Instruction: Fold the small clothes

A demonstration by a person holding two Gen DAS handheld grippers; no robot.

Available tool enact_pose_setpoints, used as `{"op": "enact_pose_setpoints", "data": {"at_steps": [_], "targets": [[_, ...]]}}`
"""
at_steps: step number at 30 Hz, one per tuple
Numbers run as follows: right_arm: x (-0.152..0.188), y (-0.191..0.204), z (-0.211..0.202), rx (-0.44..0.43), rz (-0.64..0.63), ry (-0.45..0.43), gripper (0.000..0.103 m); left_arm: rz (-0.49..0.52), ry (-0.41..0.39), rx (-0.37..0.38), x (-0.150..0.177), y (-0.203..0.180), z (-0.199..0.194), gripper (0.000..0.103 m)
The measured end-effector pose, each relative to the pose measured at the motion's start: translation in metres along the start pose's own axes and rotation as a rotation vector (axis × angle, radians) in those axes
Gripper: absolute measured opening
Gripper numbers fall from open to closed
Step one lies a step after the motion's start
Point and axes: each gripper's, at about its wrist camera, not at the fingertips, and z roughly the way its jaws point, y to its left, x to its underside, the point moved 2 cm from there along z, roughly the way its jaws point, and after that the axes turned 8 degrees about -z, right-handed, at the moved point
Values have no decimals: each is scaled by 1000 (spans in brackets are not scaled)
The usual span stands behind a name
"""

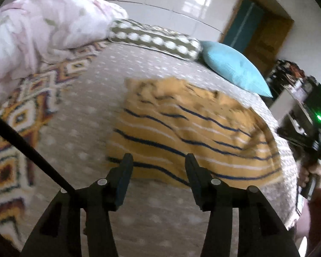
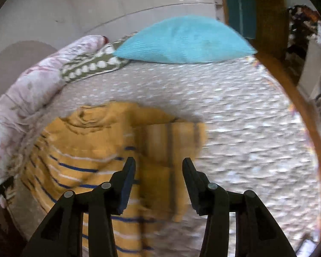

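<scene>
Your left tool (image 1: 158, 160) and right tool (image 2: 158, 165) hang spread and empty above the yellow striped shirt (image 1: 188, 132), which lies partly folded on the bed (image 1: 85, 111), seemingly laid flat for the next fold.

Grey dotted bedspread (image 1: 92, 98), turquoise pillow (image 1: 233, 68), olive spotted cushion (image 1: 154, 38), pink floral quilt (image 1: 40, 30), patterned blanket (image 1: 17, 115)

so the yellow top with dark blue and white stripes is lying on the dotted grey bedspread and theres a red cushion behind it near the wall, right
Not quite: the cushion is light blue, not red, as the right wrist view shows most clearly. The rest holds: the yellow top with dark blue and white stripes lies on the dotted grey bedspread, with that cushion behind it near the wall.
</scene>
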Motion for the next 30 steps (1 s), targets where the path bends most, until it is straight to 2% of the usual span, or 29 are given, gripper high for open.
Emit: {"op": "enact_pose_setpoints", "data": {"at_steps": [3, 4, 5, 6, 7, 10, 12, 13, 15, 17, 20, 22, 25, 30], "targets": [[1, 18, 23, -60, -11, 7, 50, 29, 38, 22, 16, -21, 11, 54], [4, 18, 29, -53, -16, 20, 50, 36, 48, 23, 21, -27, 16, 56], [5, 18, 37, -5, -29, 46, 50, 39, 56, 20, 25, -30, 21, 57], [7, 13, 46, 125, -51, 86, 50, 41, 67, 13, 30, -34, 27, 57], [7, 7, 49, 174, -46, 88, 50, 44, 79, 7, 35, -37, 32, 58], [11, -25, 30, 179, 103, 7, 50, 53, 95, -11, 48, -41, 45, 60], [18, -47, 11, 312, 161, -33, 51, 58, 106, -22, 57, -42, 55, 63], [22, -57, 5, 323, 177, -46, 52, 59, 107, -30, 61, -42, 59, 64], [34, -75, -1, 353, 207, -28, 52, 70, 83, -41, 66, -44, 61, 67], [49, -93, -4, 409, 235, -2, 52, 85, 63, -50, 69, -48, 62, 76], [64, -114, -6, 412, 273, 13, 52, 135, 47, -77, 75, -56, 67, 85], [69, -122, -8, 390, 297, -5, 52, 184, 27, -109, 80, -61, 71, 89], [71, -115, -11, 382, 265, -23, 52, 230, 1, -147, 85, -66, 74, 91], [68, -109, 3, 390, 230, -13, 53, 214, 1, -121, 87, -64, 75, 93]]}}
